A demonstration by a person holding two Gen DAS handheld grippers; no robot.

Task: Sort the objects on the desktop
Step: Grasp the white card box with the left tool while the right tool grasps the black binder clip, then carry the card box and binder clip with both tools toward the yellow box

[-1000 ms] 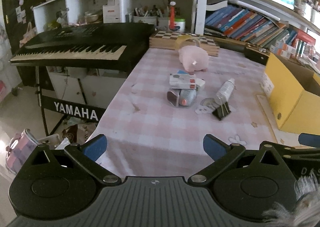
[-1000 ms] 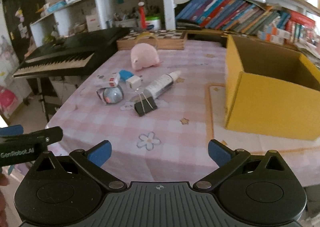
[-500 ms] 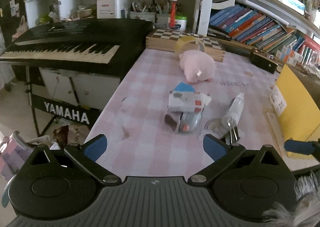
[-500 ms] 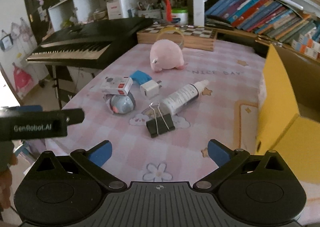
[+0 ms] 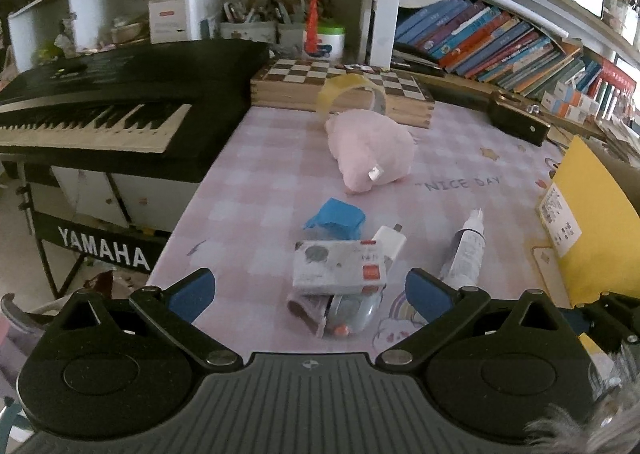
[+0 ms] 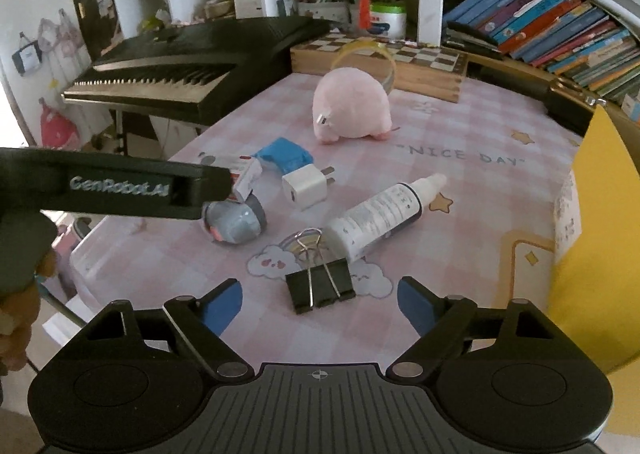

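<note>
Both grippers had come forward over the near edge of the table since the earlier frames, so the clutter now sat just ahead of their fingers. The black binder clip (image 6: 320,289) lay near that edge, framed between the blue pads of the right gripper (image 6: 319,304), whose jaws were closing but touched nothing yet. Just beyond the clip lay the white bottle (image 6: 382,216), its base almost against the clip's wire handles. To their left sat the white charger plug (image 6: 304,187), the grey round gadget (image 6: 234,223) with a small carton (image 5: 338,265) resting on it, and a blue block (image 5: 336,217); the pink plush toy (image 6: 350,110) lay farther toward the far edge, and the yellow box (image 6: 598,238) stood at the right edge.

The left gripper (image 5: 306,294) stood wide open and empty, the carton and gadget ahead of its gap.

Likely trouble: closing jaws could catch the bottle's base along with the clip (they sat very close), or skid the clip across the cloth if the pads met only its wire loops.

Only the right wrist view showed the clip; the left wrist view hid it behind its own finger but showed the carton's printed top, which the left gripper's body partly blocked in the other.
</note>
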